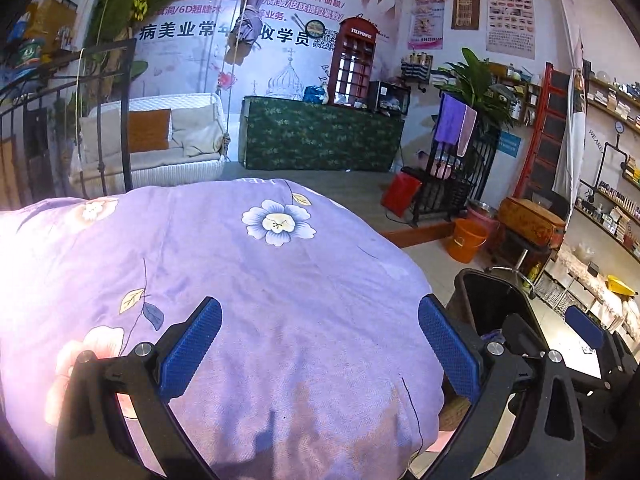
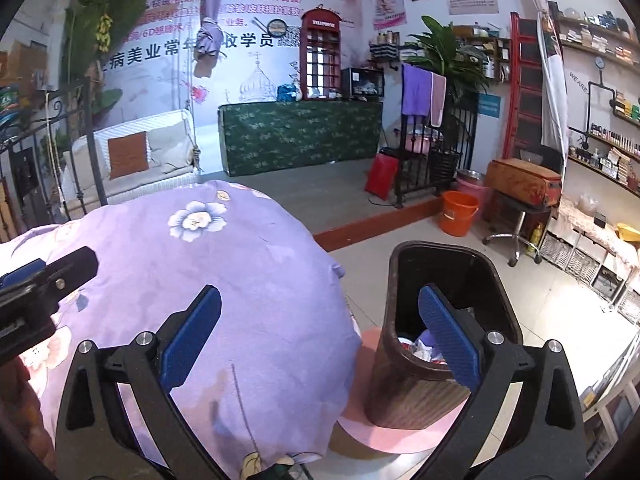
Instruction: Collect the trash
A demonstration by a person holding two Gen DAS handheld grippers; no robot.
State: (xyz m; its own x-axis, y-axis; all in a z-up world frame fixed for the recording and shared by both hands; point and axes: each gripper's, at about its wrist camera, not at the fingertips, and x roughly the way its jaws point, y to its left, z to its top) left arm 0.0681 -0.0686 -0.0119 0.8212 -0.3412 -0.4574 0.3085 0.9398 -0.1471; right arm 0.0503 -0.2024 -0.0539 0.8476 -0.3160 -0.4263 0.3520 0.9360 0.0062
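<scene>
A dark brown trash bin stands on the floor just right of the bed, with crumpled paper and wrapper trash lying inside. My right gripper is open, its right pad hanging over the bin's mouth and its left pad over the bed edge. My left gripper is open above the purple floral bedspread, nothing between its pads. In the left wrist view the bin shows at the right, with the right gripper over it. The left gripper appears at the left edge of the right wrist view.
An orange bucket and a pink basin sit on the floor beyond the bin, beside a stool carrying a brown case. A black rack holds purple towels. A green-covered counter, a white sofa and shelves line the walls.
</scene>
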